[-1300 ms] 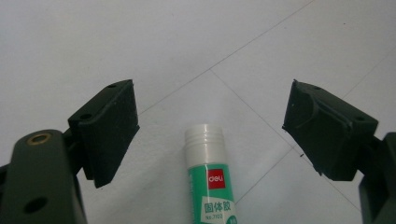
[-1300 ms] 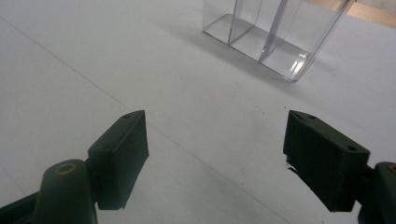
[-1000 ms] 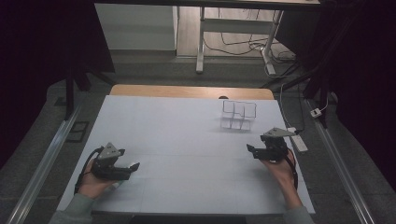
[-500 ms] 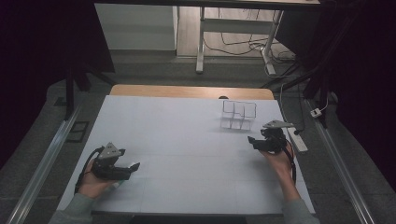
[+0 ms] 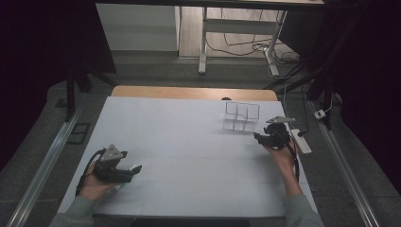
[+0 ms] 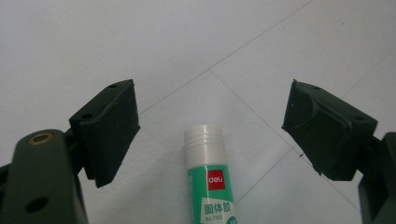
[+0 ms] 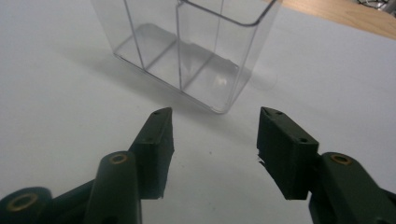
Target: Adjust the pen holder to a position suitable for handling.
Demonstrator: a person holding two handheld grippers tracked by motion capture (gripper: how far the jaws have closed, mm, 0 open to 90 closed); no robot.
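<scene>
A: A glue stick (image 6: 208,186) lies flat on the white counter (image 5: 189,142), white cap pointing away, between the spread jaws of the left claw (image 6: 210,128); neither pad touches it; nothing is gripped.

B: And the right claw (image 7: 215,140)?

A: Jaws apart and empty; it sits low over the counter just short of a clear plastic organizer (image 7: 187,51), near the far right corner in the high view.

B: How far along does the job look?

A: Barely begun, by my reading; the organizer's compartments show bare, and the stick is not yet lifted; closing on it, carrying it across and dropping it in all appear left to do.

B: Anything in the way?

A: The sheet between stick and organizer shows only faint fold lines; a white power strip (image 5: 301,141) lies at the right edge beside the right hand, and cables trail from both claws; stick and organizer are well apart.
</scene>
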